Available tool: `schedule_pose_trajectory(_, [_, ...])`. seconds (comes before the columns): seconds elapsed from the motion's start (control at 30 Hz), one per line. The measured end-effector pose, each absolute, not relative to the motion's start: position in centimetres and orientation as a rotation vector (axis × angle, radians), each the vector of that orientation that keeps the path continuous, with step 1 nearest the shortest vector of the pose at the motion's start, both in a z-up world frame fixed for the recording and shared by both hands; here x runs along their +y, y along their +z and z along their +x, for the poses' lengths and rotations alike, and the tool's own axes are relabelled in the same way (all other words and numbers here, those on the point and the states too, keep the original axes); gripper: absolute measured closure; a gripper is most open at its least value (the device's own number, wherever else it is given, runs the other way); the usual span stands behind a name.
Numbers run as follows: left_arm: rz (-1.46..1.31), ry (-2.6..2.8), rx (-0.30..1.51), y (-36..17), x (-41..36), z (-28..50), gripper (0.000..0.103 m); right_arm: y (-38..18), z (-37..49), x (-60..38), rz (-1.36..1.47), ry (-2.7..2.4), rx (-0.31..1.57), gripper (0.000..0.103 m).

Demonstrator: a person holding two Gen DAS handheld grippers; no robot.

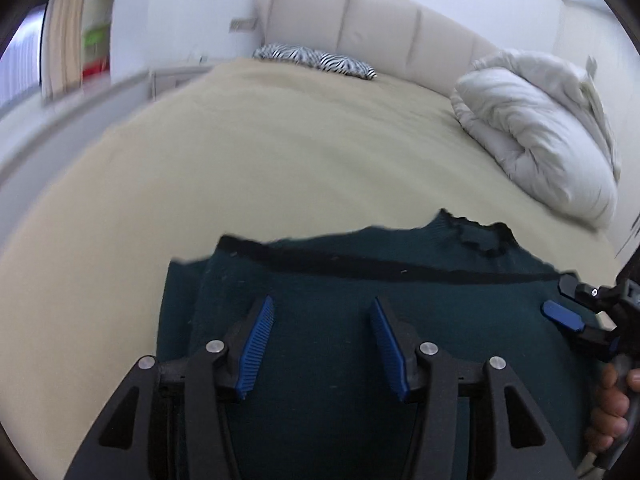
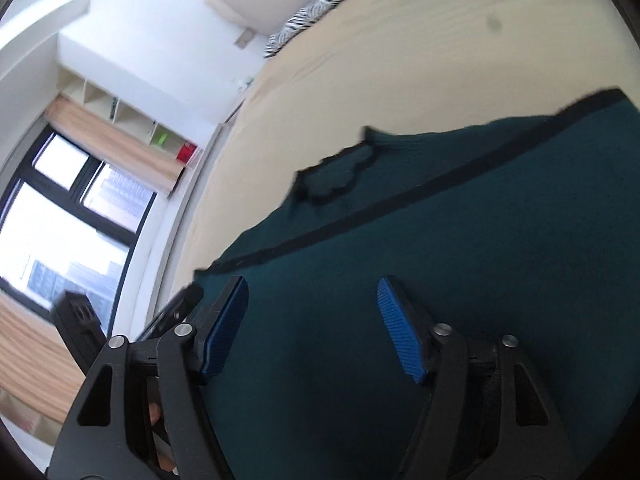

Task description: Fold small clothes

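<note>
Dark green sweater lies flat on beige bed, lower centre of frame, neckline toward upper right. Left tongs released, blue pads apart above knit, nothing btwn. Right tongs also released over sweater; blurred, contact w/ fabric unclear. White duvet bunched upper right, striped pillow by headboard.

A home bedroom is showing here: a wide bed under a beige sheet, a padded headboard, a zebra-print pillow, a bunched white duvet, and a curtained window beside wall shelves.
</note>
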State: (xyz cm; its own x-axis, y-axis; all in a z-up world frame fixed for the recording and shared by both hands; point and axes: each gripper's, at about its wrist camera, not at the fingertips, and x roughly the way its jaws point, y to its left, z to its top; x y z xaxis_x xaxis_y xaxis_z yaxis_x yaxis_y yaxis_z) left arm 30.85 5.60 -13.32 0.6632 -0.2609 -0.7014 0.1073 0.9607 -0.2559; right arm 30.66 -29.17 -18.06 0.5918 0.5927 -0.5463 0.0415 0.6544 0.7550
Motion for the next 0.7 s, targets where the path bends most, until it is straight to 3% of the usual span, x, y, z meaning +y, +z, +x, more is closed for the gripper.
schedule_pose_trajectory(0.13, [-0.341, -0.252, 0.802, -13.7, 8.2, 31.0, 0.055, -20.8, 30.3, -35.7, 1.01, 0.338, 0.8, 0.074])
schedule_pose_trajectory(0.2, [-0.329, -0.252, 0.796, -13.6, 8.0, 30.9, 0.055, -21.7, 29.0, -39.4, 1.089, 0.321, 0.706, 0.08])
schedule_pose_trajectory(0.43, [-0.392, -0.269, 0.81, -13.4, 9.1, 30.3, 0.055, -21.7, 25.1, -45.5, 1.143, 0.197, 0.547, 0.077])
schedule_pose_trajectory(0.47, [-0.367, -0.254, 0.811, -12.9, 9.2, 29.5, 0.055, -21.1, 24.3, -45.9, 1.106, 0.087, 0.574, 0.071])
schedule_pose_trajectory(0.5, [-0.33, -0.244, 0.806, -12.3, 8.9, 28.4, 0.054, -20.6, 23.7, -46.0, 1.081, 0.032, 0.583, 0.055])
schedule_pose_trajectory(0.7, [-0.225, -0.3, 0.73, -9.8, 6.8, 19.8, 0.041, -15.4, 21.1, -36.9, 0.897, 0.248, 0.636, 0.05])
